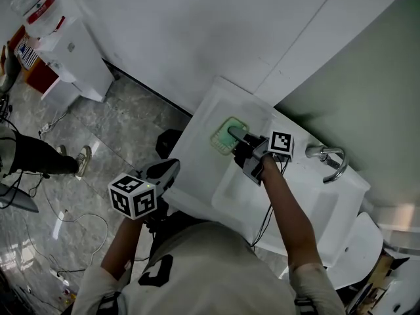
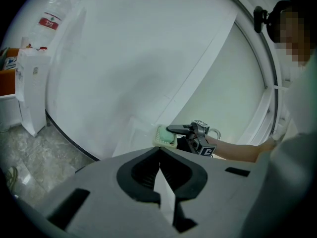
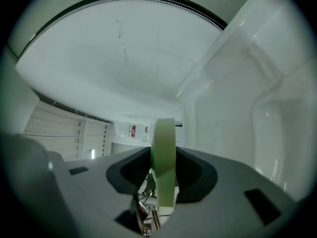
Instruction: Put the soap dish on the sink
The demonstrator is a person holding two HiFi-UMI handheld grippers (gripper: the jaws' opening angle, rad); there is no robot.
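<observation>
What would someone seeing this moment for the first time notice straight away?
The pale green, square plastic soap dish stands out, clamped in the right gripper at the left end of the white ceramic sink. Next comes the left gripper, jaws together and empty, held beside the sink's near left edge.

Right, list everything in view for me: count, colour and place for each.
soap dish: one, pale green, over the sink's corner by the wall
sink: one, white, against the wall
tap: one, chrome, on the sink's rim at the picture's right
water dispenser: one, white, upper left by the wall
cables: some, pale, on the grey floor at left
bystander's leg: one, dark trousers, far left
right gripper: one, dark, shut on the soap dish
left gripper: one, dark, shut and empty, in front of the sink
</observation>
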